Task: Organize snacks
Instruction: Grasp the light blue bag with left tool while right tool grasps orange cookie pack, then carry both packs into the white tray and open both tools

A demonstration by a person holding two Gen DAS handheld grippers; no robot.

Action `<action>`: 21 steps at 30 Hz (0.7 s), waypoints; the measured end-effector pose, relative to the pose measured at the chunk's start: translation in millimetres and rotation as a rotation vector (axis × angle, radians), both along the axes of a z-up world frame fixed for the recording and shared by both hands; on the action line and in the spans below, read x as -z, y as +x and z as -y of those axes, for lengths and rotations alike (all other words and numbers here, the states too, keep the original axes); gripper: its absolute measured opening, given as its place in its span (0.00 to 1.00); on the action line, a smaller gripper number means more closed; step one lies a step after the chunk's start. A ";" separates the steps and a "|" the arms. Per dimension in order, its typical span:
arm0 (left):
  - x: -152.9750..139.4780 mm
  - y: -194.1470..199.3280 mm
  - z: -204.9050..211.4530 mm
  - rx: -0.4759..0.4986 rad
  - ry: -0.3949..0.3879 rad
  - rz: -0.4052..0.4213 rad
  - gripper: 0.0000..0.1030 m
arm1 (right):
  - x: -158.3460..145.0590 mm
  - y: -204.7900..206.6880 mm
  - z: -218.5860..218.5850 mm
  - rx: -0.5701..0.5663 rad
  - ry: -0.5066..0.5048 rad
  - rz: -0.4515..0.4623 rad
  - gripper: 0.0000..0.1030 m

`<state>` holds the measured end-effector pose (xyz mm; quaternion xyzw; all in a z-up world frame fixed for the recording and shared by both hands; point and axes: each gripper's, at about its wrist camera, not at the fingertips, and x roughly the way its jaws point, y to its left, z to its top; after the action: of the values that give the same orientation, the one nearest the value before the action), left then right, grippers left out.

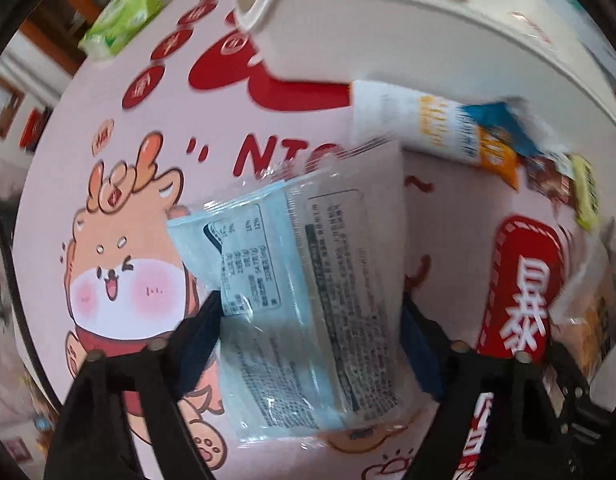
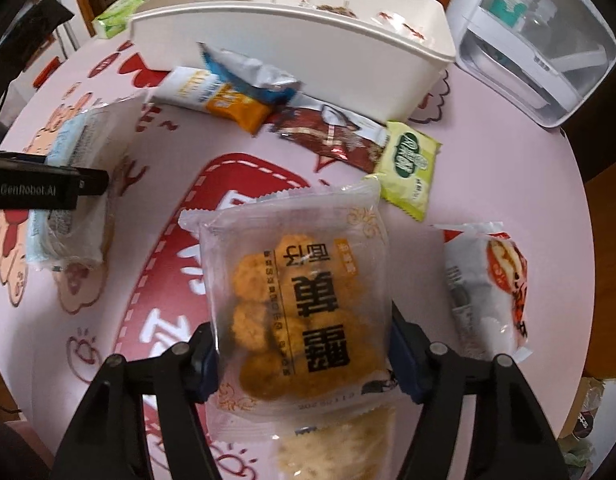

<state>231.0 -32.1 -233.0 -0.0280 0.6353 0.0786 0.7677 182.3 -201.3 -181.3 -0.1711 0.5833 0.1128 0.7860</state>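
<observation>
My left gripper is shut on a pale blue and white snack packet, held above the pink printed tablecloth. The packet also shows in the right wrist view, with the left gripper on it. My right gripper is shut on a clear packet of golden fried snacks. A white rectangular bin stands at the far side of the table; in the left wrist view the bin is straight ahead.
Loose snacks lie before the bin: an orange and white packet, a blue and silver one, a brown one, a green one. A white and red packet lies right. A clear container stands far right.
</observation>
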 end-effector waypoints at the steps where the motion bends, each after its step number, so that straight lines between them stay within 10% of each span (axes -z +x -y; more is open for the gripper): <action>1: -0.7 -4.0 1.5 0.013 -0.015 -0.003 0.74 | -1.8 -2.6 -2.4 -0.006 0.003 0.004 0.66; 12: -24.8 -29.1 -11.1 0.068 -0.128 -0.015 0.65 | -32.8 -13.1 -27.2 -0.068 0.044 0.055 0.65; 21: -104.1 -13.3 -23.8 0.202 -0.049 0.119 0.65 | -95.7 12.7 -38.6 -0.060 0.108 0.144 0.65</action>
<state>217.7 -8.3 -128.9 0.0126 0.5900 -0.0164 0.8071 195.0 -162.7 -85.6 -0.1536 0.5127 0.1549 0.8304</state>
